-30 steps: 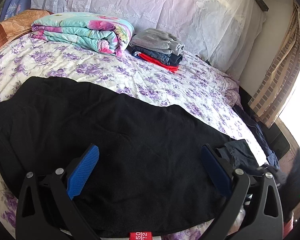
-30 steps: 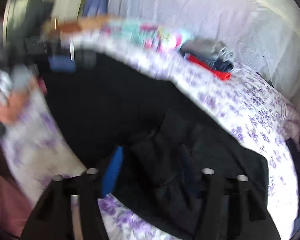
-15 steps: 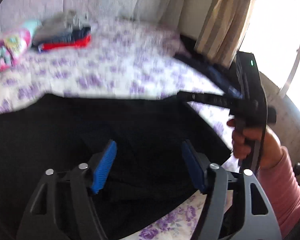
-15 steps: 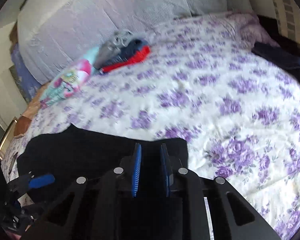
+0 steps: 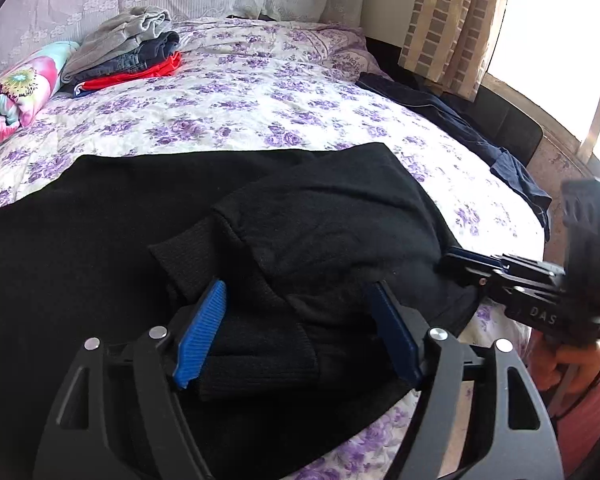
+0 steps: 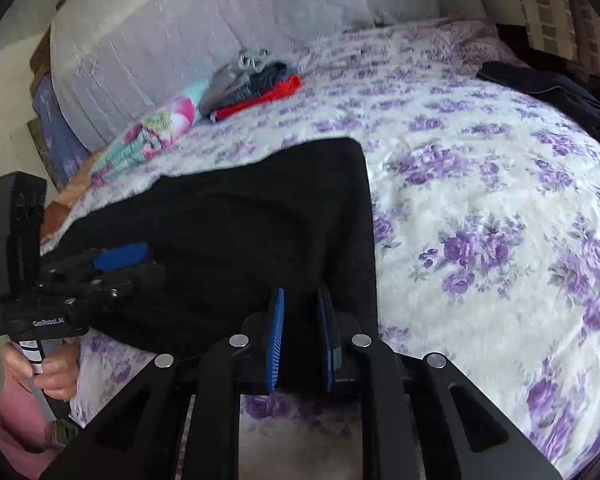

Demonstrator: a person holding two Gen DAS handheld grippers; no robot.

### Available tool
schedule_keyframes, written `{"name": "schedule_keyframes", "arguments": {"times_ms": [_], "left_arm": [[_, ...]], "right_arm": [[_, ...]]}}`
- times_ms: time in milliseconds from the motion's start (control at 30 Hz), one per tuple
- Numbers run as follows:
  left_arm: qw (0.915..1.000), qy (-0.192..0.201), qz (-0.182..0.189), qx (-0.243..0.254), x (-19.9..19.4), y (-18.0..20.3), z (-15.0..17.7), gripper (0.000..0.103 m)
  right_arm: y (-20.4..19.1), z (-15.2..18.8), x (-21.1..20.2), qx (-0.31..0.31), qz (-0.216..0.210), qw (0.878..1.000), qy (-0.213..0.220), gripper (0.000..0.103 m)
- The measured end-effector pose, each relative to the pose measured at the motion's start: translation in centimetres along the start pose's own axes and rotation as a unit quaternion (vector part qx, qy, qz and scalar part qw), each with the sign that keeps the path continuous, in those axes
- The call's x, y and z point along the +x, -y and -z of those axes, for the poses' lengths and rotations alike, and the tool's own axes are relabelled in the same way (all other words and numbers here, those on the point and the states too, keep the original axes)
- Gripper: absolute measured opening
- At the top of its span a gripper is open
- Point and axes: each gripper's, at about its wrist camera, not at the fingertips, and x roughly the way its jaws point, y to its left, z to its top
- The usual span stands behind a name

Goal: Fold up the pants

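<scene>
Black pants (image 5: 148, 220) lie spread on the flowered bed, with the right end folded back over the middle and a ribbed cuff (image 5: 260, 352) lying between my left fingers. My left gripper (image 5: 298, 332) is open, its blue pads either side of the cuff without closing on it. My right gripper (image 6: 302, 340) is shut on the folded edge of the pants (image 6: 260, 216) near the bed's front. It also shows at the right of the left wrist view (image 5: 472, 266), and the left gripper shows in the right wrist view (image 6: 120, 258).
A stack of folded clothes (image 5: 128, 54) and a rolled flowered blanket (image 5: 16, 88) lie at the head of the bed by the pillows. Dark blue garments (image 5: 460, 128) hang off the bed's right edge near the curtain (image 5: 452, 20).
The right gripper has carried the pants' end leftward over the middle, making a fold. The left gripper swung right and now straddles the cuff.
</scene>
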Motion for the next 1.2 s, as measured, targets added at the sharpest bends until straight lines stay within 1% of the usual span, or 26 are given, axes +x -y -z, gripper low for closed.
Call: {"name": "schedule_keyframes", "arguments": {"times_ms": [67, 100, 167, 233, 300, 333, 367, 400, 433, 467, 533, 600, 667, 700, 733, 767, 800, 833, 900, 933, 967, 1000, 1033, 1067, 1133, 1200], "left_arm": [[1.0, 0.0, -0.001, 0.004, 0.1, 0.2, -0.1, 0.075], [1.0, 0.001, 0.0, 0.005, 0.1, 0.3, -0.1, 0.077], [1.0, 0.004, -0.002, 0.007, 0.0, 0.4, 0.0, 0.079], [0.9999, 0.009, -0.004, 0.009, -0.1, 0.5, 0.1, 0.081], [0.9999, 0.009, -0.005, 0.011, -0.1, 0.5, 0.1, 0.082], [0.9999, 0.009, -0.006, 0.011, -0.1, 0.5, 0.1, 0.083], [0.9999, 0.01, -0.005, 0.009, -0.2, 0.5, 0.1, 0.083], [0.9999, 0.01, -0.005, 0.008, -0.2, 0.4, 0.1, 0.084], [0.9999, 0.01, -0.005, 0.006, -0.2, 0.4, 0.1, 0.084], [0.9999, 0.011, -0.005, 0.006, -0.2, 0.4, 0.2, 0.084], [0.9999, 0.012, -0.007, 0.008, -0.2, 0.5, 0.2, 0.085], [0.9998, 0.014, -0.011, 0.009, -0.4, 0.5, 0.2, 0.085], [0.9997, 0.011, -0.017, -0.009, -1.3, -0.2, 0.2, 0.085], [0.9993, 0.011, -0.022, -0.029, -2.3, -1.1, 0.0, 0.088], [0.9987, 0.019, -0.023, -0.042, -3.5, -1.9, -0.2, 0.09], [0.9977, 0.032, -0.028, -0.054, -4.9, -2.8, -0.3, 0.091], [0.996, 0.048, -0.04, -0.064, -6.6, -3.9, -0.4, 0.096], [0.9927, 0.071, -0.062, -0.075, -8.9, -5.3, -0.3, 0.098], [0.9834, 0.103, -0.115, -0.095, -12.6, -8.1, 0.1, 0.098], [0.9752, 0.113, -0.154, -0.112, -14.5, -10.0, 0.6, 0.098], [0.9651, 0.114, -0.194, -0.134, -16.2, -12.0, 1.3, 0.098], [0.9571, 0.107, -0.222, -0.152, -17.2, -13.4, 1.9, 0.098], [0.9455, 0.097, -0.256, -0.177, -18.4, -15.5, 2.8, 0.098], [0.9359, 0.091, -0.276, -0.199, -19.4, -17.3, 3.8, 0.098], [0.9168, 0.078, -0.302, -0.249, -21.4, -20.9, 5.8, 0.098], [0.9026, 0.061, -0.308, -0.294, -22.6, -23.9, 7.5, 0.098]], "right_arm": [[0.0, -0.5, -0.8, 0.015, -0.002, 1.0, -0.003, 0.021], [-0.1, -0.8, -1.3, 0.022, -0.006, 1.0, 0.004, 0.03], [-0.2, -0.8, -2.2, 0.021, -0.013, 0.999, 0.02, 0.042], [-0.1, 0.1, -0.9, -0.005, 0.013, 1.0, -0.007, 0.041], [-0.2, 0.6, -0.9, -0.011, 0.018, 1.0, 0.006, 0.042], [-0.8, 0.3, -1.4, -0.01, 0.027, 1.0, 0.003, 0.042], [-1.4, -0.1, -2.1, -0.012, 0.031, 0.999, 0.013, 0.044], [-1.6, -0.5, -2.6, -0.016, 0.024, 0.999, 0.031, 0.047], [-2.1, -0.4, -3.4, -0.021, 0.014, 0.998, 0.055, 0.057], [-2.3, -0.2, -3.4, -0.026, 0.016, 0.998, 0.057, 0.065], [-2.2, 1.3, -1.0, -0.055, 0.052, 0.997, 0.008, 0.066], [-2.3, 2.0, -1.2, -0.05, 0.055, 0.996, 0.039, 0.069], [-2.6, 1.8, -2.0, -0.032, 0.052, 0.996, 0.06, 0.07], [-3.0, 1.7, -2.6, -0.025, 0.042, 0.996, 0.079, 0.071], [-3.4, 1.5, -3.1, -0.021, 0.031, 0.995, 0.092, 0.072], [-4.2, 1.4, -3.6, -0.024, 0.014, 0.994, 0.104, 0.076], [-5.2, 1.2, -3.8, -0.032, 0.005, 0.993, 0.111, 0.079], [-6.7, 1.0, -3.9, -0.053, -0.005, 0.991, 0.119, 0.081], [-9.7, 0.6, -4.0, -0.095, -0.018, 0.987, 0.126, 0.082], [-11.7, 0.5, -4.0, -0.119, -0.036, 0.984, 0.13, 0.082], [-13.4, 0.4, -3.8, -0.14, -0.053, 0.98, 0.133, 0.082], [-15.1, 0.2, -3.4, -0.156, -0.07, 0.976, 0.133, 0.084], [-17.0, 0.0, -2.7, -0.171, -0.092, 0.973, 0.127, 0.085], [-19.1, -0.2, -1.8, -0.189, -0.124, 0.968, 0.113, 0.086], [-22.8, -0.4, 0.0, -0.217, -0.166, 0.959, 0.079, 0.087], [-27.5, -0.5, 2.3, -0.258, -0.201, 0.944, 0.041, 0.087]]}}
